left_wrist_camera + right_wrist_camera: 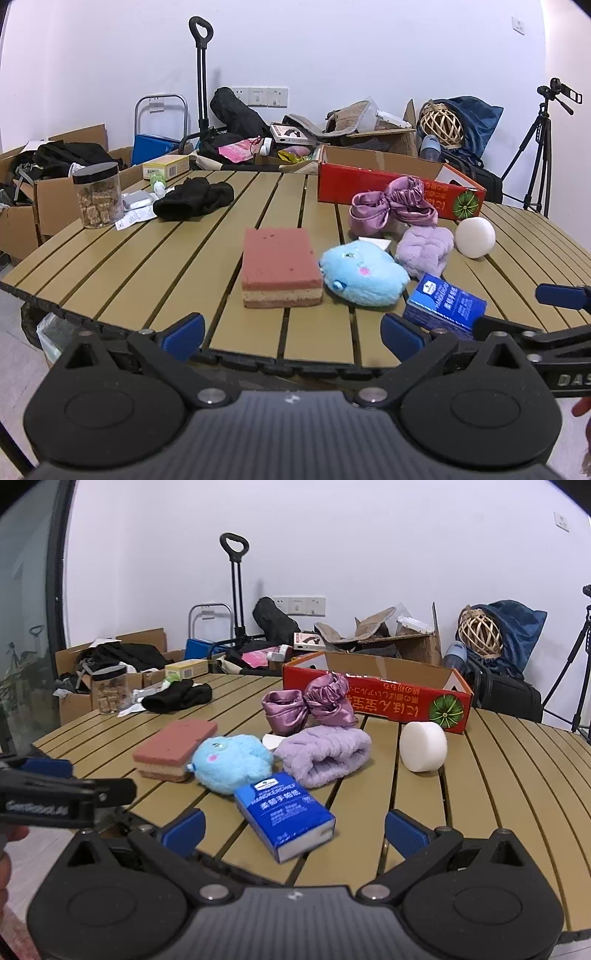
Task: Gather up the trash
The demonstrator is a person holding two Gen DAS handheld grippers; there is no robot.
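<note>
My left gripper (291,338) is open and empty at the near edge of the slatted table (155,273), in front of a pink sponge block (279,267). My right gripper (293,829) is open and empty, with a blue tissue pack (288,814) lying between and just beyond its fingers; the pack also shows in the left wrist view (443,302). A small white paper scrap (272,740) lies behind a blue plush toy (232,762). Crumpled paper and a receipt (135,218) lie by a jar at the far left.
On the table (498,775) are a purple fluffy cloth (325,755), a purple satin bow (310,703), a white foam cylinder (423,746), a black cloth (194,199), a snack jar (98,195) and a red carton (373,692). Boxes and bags crowd the floor behind.
</note>
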